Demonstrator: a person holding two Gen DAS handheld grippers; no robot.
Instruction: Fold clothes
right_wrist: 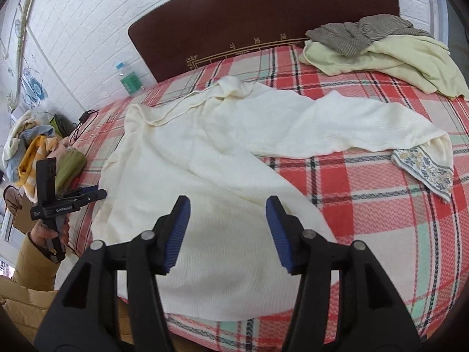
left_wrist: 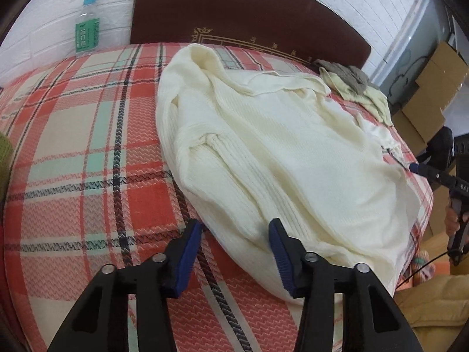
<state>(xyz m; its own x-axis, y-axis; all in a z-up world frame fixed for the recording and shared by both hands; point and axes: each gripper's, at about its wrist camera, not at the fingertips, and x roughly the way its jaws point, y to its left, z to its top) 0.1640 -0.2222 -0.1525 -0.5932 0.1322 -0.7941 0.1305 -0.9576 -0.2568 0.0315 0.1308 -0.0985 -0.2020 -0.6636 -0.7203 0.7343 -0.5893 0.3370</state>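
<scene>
A cream sweater (right_wrist: 205,176) lay spread across the red plaid bedspread (right_wrist: 366,190), its body near the bed's near edge. The right wrist view alone showed 1 sleeve stretched far right, ending in a floral-patterned cuff (right_wrist: 425,170), plus a grey and pale-yellow clothes pile (right_wrist: 381,50) by the dark headboard (right_wrist: 263,14). The left wrist view alone showed the other sleeve folded over the sweater's left side, bunched into ribs (left_wrist: 211,143). A water bottle (left_wrist: 86,26) stood at the far left. The left gripper (left_wrist: 236,252) hovered wide open, empty, at the sweater's near-left hem. The right gripper (right_wrist: 228,231) was equally wide open above the hem, holding nothing.
</scene>
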